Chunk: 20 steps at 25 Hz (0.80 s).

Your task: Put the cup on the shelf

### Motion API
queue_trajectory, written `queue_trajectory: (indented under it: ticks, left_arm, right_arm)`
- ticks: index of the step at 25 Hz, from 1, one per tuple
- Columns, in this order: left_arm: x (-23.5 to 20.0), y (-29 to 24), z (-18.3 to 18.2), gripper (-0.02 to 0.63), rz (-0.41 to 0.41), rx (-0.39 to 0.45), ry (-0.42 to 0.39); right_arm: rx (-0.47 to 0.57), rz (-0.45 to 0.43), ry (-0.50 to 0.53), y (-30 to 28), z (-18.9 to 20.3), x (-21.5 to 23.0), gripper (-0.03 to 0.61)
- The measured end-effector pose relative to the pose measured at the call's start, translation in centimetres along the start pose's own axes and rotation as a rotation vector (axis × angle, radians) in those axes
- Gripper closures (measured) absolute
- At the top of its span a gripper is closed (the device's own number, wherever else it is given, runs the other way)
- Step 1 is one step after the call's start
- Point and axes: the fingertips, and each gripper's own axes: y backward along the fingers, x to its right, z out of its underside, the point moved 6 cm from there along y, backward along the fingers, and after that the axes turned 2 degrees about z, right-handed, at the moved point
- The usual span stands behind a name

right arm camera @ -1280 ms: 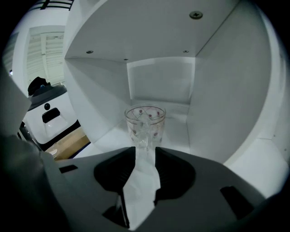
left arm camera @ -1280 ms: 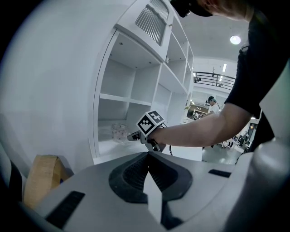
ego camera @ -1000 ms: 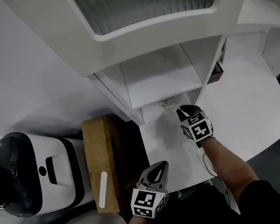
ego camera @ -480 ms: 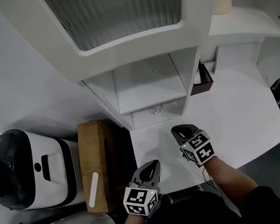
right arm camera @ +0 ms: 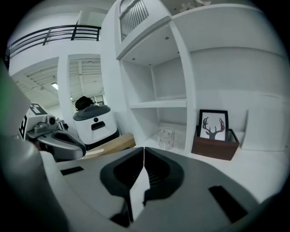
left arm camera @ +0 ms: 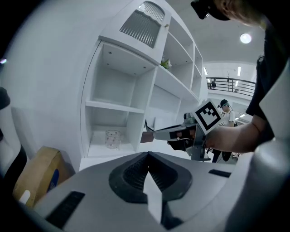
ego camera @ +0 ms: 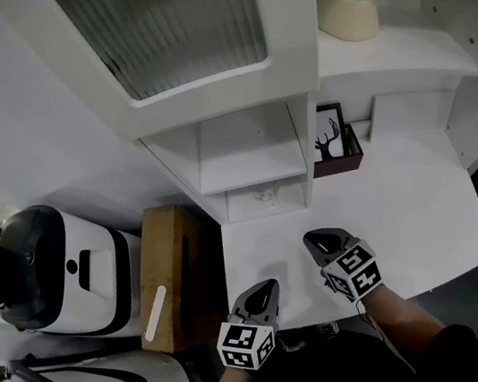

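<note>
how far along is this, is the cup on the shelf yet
Done: the cup stands upright in the lowest compartment of the shelf. In hand: nothing; the left gripper and right gripper are both shut and empty, over the table, apart from the cup. Left: nothing that I can see.

The cup (right arm camera: 166, 137) stands lowest in the shelf (right arm camera: 158, 104), framed picture (right arm camera: 213, 127) to its right.

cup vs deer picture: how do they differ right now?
The cup is clear glass; the deer picture is opaque and black-framed. The cup stands in the lowest shelf compartment; the deer picture sits in a brown box outside it. Both are upright, and neither is gripped.
</note>
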Motion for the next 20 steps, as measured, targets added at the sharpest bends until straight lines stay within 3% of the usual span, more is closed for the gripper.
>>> queue_trajectory:
  ticks: [11, 20]
  left_arm:
    - [5.5, 1.1, 2.2, 0.609, -0.148, 0.031, 0.081]
    - [6.4, 3.7, 3.6, 0.609, -0.21, 0.025, 0.104]
  right_arm:
    - [-0.03, -0.165, 0.035, 4.2, 3.4, -0.4, 0.574]
    - [-0.019, -0.136, 0.009, 6.0, 4.2, 0.8, 0.575]
